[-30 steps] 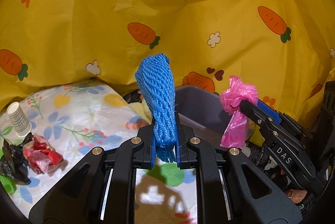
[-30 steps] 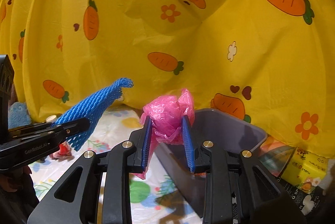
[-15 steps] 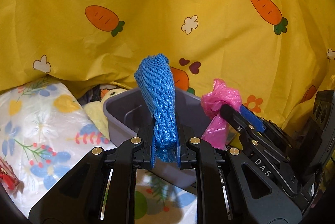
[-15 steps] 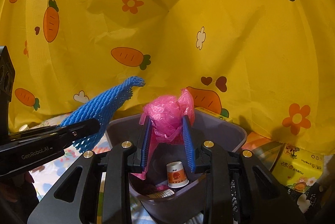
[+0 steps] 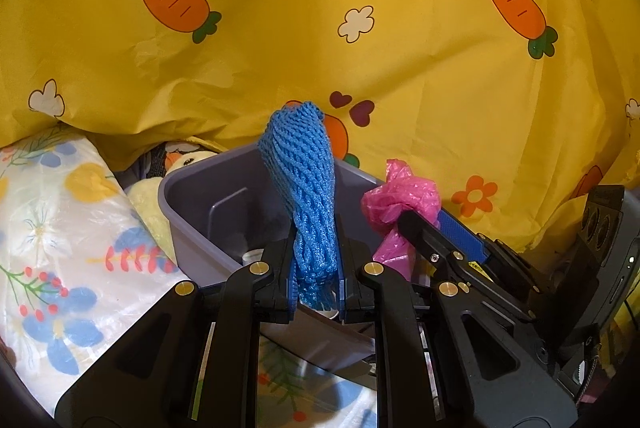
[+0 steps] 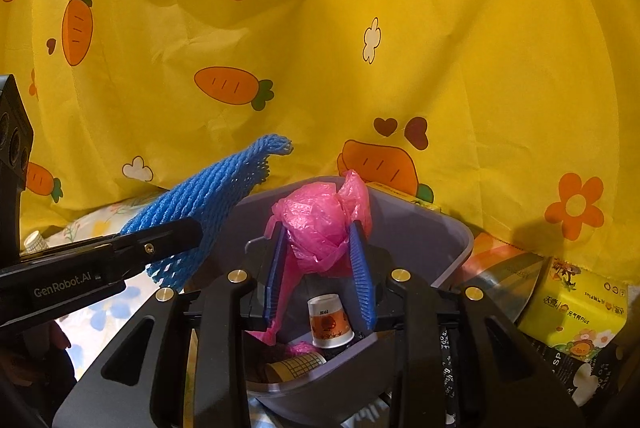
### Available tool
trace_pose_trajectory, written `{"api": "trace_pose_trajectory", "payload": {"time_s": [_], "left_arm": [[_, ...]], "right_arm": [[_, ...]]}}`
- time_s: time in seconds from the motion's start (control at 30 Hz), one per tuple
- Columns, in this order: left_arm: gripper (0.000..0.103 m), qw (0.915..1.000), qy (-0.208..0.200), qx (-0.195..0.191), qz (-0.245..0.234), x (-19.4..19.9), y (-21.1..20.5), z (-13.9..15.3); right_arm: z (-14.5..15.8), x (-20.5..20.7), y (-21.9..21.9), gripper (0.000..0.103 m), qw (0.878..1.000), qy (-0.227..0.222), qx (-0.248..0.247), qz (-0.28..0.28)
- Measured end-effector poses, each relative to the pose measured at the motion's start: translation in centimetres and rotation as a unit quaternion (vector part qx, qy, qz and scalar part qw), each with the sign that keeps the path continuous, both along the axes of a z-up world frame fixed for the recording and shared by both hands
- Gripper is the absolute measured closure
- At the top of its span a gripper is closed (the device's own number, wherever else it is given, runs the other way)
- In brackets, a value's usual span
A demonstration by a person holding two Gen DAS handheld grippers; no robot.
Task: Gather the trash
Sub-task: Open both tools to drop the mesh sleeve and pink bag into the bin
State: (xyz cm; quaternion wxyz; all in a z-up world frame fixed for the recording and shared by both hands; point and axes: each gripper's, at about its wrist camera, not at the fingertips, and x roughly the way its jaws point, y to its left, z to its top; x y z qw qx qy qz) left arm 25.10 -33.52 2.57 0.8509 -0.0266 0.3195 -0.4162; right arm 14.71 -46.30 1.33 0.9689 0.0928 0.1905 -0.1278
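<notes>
Both grippers are now hanging over the grey bin (image 6: 460,240), which a second ago was sitting farther off. The left gripper (image 5: 316,268) is holding a blue foam net (image 5: 304,188) pointing to twelve o'clock, its jaws starting to open. The right gripper (image 6: 318,260), at its three o'clock, is pinching a pink bag (image 6: 320,220), jaws widening slightly. Paper cups (image 6: 330,322) are lying inside the bin.

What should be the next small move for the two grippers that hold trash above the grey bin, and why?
Probably let both pieces drop. The left gripper, its jaws opening around the blue foam net, and the right gripper, holding the pink plastic bag, both hang over the grey bin, which already contains paper cups.
</notes>
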Motion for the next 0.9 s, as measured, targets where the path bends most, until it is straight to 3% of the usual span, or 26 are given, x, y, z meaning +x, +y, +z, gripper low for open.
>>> {"api": "trace_pose_trajectory", "payload": {"time_s": [0.03,0.1,0.3,0.53,0.9], "left_arm": [[0.083,1.0000,0.002,0.001,0.001,0.1,0.0,-0.1],[0.054,0.9999,0.005,0.003,0.015,0.2,0.2,-0.3],[0.020,0.9979,-0.012,0.002,0.064,-0.3,2.4,-0.1],[0.013,0.9923,-0.029,0.003,0.121,-1.5,6.2,0.2],[0.013,0.9824,-0.057,0.023,0.176,-4.7,11.3,0.8]], "right_arm": [[-0.1,0.0,0.0,0.068,1.000,0.001,0.000,0.000],[-0.3,0.1,-0.3,0.064,1.000,0.003,0.003,0.001],[-0.7,0.0,-0.5,0.048,1.000,0.009,0.002,-0.007],[-0.2,-1.2,0.3,0.027,1.000,-0.004,-0.006,-0.016],[0.7,-3.7,3.2,0.018,0.999,-0.022,-0.030,-0.009]]}}
